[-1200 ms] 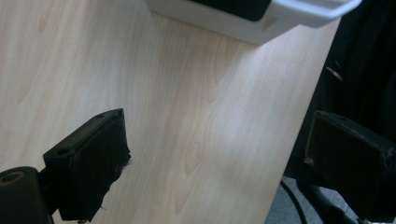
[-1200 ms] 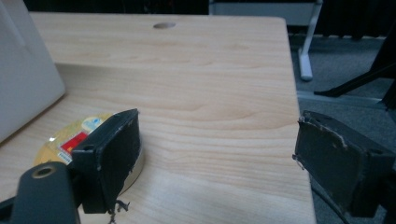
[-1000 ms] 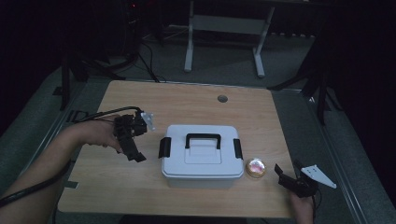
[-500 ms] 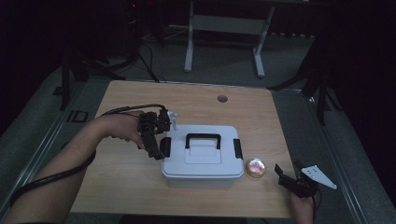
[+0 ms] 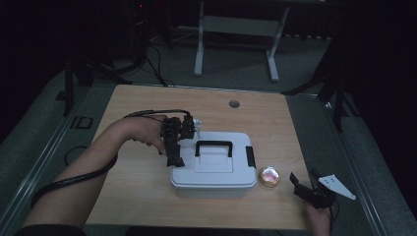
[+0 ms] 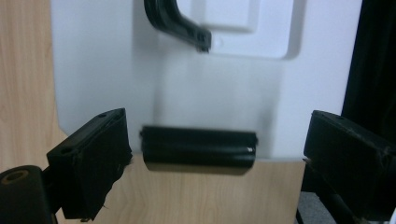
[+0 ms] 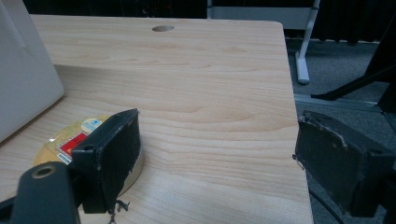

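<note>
Claw (image 6: 212, 163) astride crosswise latch (image 6: 199, 149) (open)

white lidded box (image 5: 214, 167) | black handle flat, side latches shut | upright, mid-table

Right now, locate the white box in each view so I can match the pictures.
High view: white box at table centre, left gripper at its left end.
Left gripper view: box across the top, its black latch between the jaws.
Right gripper view: box at left edge.
Shared landmark: table.
</note>
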